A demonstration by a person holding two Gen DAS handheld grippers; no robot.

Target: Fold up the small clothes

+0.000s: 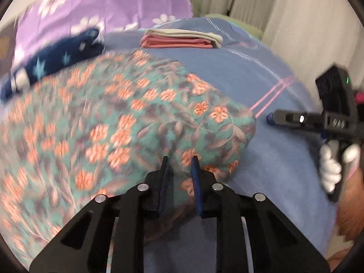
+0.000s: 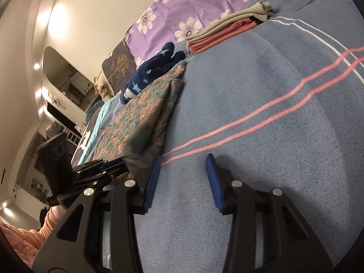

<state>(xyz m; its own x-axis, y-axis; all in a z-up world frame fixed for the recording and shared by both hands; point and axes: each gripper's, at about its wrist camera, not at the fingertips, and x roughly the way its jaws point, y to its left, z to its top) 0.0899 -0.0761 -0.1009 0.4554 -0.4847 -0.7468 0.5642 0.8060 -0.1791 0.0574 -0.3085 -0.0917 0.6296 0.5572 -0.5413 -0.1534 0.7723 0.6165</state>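
Fabric sat between the narrow jaws of our left gripper (image 1: 180, 159): the near corner of the floral garment (image 1: 118, 122), teal with orange flowers, lay in the gap, though with the blur we could not tell for sure whether the pads were biting it or merely straddling it. Our right gripper (image 2: 183, 158) stood spread and empty, its tips low over the bare blue blanket (image 2: 261, 118), just right of the garment's near right edge.

To do this fold well, we judged, the left pinch should take the whole corner rather than only the top layer, and the right should catch the matching corner before either one lifted; then both could carry across level, so the edges would meet square.

The garment itself lay left of centre on the blanket, already doubled, to judge by the layered right edge in the right wrist view. That edge ran straight away from us, beside the pink stripes (image 2: 273, 104).

To the right, the blanket lay wide and bare, with good room to swing. Farther off, a navy star-print piece (image 1: 54, 61) rested against the garment's far left edge, so a sweep that way risked dragging it. Beyond, the folded pile (image 1: 182, 37), cream over pink, sat well apart, with the purple flowered pillow (image 1: 109, 4) behind.
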